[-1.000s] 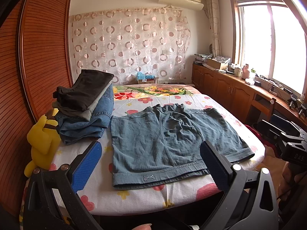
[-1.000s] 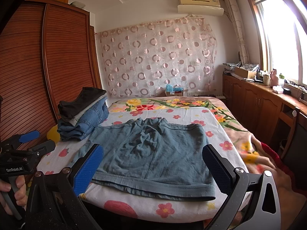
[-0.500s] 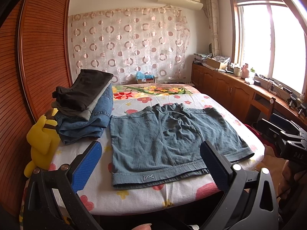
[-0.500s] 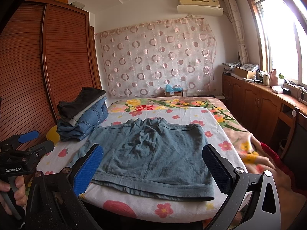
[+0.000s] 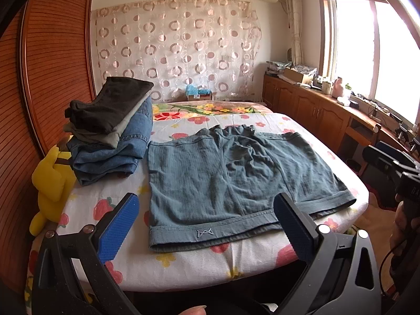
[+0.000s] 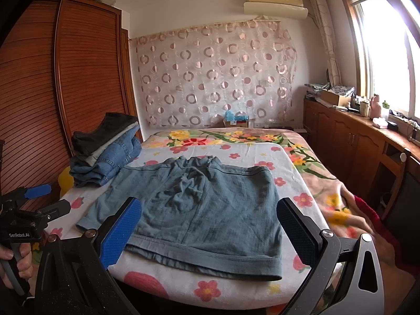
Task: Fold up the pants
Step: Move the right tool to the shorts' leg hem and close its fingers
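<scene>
Left wrist view: blue-grey denim shorts [image 5: 236,181] lie spread flat on the bed [image 5: 183,265], waistband at the far side, both leg hems along the near edge. The left leg's hem, with a small stitched emblem, sits just inside the near edge; the right leg's hem reaches toward the near right corner. Fabric bunched and wrinkled around the crotch and waistband, flatter over the legs.

Left gripper [image 5: 207,225]: released, jaws spread wide, blue pads facing each other, nothing between them. It hangs off the near edge of the bed, apart from the cloth.

Right wrist view: right gripper [image 6: 210,229] likewise released, jaws wide, empty, held off the near edge facing the shorts' [image 6: 199,210] right leg. Not touching the fabric. The left gripper [image 6: 34,202] shows at the far left of this view, in the person's hand [image 6: 15,262].

Along the bed's left edge: a stack of folded clothes [image 5: 110,131], dark trousers on top, a grey-green piece under them, blue jeans at the bottom. It lies just beside the shorts' left side; contact unclear. A yellow plush toy [image 5: 50,183] sits wedged between the bed's left edge and the slatted wooden wardrobe [image 5: 47,78]. The bed carries a floral sheet. A cardboard box [image 6: 236,122] sits beyond the far edge, against the circle-patterned curtain [image 6: 215,78].
</scene>
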Available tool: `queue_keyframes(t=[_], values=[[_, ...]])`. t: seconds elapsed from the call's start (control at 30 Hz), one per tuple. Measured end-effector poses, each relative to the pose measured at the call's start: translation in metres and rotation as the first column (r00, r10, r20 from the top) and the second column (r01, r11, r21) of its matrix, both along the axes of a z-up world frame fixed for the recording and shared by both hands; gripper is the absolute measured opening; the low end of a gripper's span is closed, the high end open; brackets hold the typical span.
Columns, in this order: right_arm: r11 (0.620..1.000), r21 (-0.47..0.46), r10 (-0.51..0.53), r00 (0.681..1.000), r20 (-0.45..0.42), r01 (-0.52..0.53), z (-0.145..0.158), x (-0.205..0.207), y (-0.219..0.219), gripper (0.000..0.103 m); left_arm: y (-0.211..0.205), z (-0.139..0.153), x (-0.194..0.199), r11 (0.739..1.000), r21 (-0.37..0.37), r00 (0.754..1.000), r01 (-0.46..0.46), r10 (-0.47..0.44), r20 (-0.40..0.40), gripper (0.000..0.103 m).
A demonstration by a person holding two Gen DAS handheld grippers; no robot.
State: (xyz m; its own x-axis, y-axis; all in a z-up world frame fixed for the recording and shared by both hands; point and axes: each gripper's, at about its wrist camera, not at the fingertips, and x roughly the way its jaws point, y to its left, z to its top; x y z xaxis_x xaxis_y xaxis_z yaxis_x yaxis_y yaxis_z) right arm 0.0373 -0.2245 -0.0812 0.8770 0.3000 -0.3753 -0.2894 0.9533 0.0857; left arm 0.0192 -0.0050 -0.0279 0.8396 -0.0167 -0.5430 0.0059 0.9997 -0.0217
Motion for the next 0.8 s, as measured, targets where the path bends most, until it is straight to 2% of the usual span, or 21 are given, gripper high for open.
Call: queue_keyframes(t=[0.2,0.5,0.57,0.8], values=[[1.0,-0.011,0.0,1.0,-0.024,0.0,-0.005,0.011,-0.004,0.102,0.006,-0.01,0.011,1.0,0.008,1.0,-0.003,0.003,-0.02,0.102],[1.0,-0.03,0.007,0.996,-0.094,-0.01,-0.011,0.044,-0.023,0.09,0.012,-0.027,0.031,0.999,0.019,0.997,0.027,-0.025,-0.072,0.102],[0.999,-0.031,0.006,0.993,-0.116,-0.01,-0.011,0.054,-0.032,0.08,0.014,-0.03,0.034,0.999,0.019,0.996,0.03,-0.028,-0.082,0.102],[0.998,-0.063,-0.018,0.981,-0.192,0.006,-0.016,0.097,-0.052,0.068,0.026,-0.047,0.053,0.999,0.007,0.991,0.035,-0.034,-0.132,0.102]])
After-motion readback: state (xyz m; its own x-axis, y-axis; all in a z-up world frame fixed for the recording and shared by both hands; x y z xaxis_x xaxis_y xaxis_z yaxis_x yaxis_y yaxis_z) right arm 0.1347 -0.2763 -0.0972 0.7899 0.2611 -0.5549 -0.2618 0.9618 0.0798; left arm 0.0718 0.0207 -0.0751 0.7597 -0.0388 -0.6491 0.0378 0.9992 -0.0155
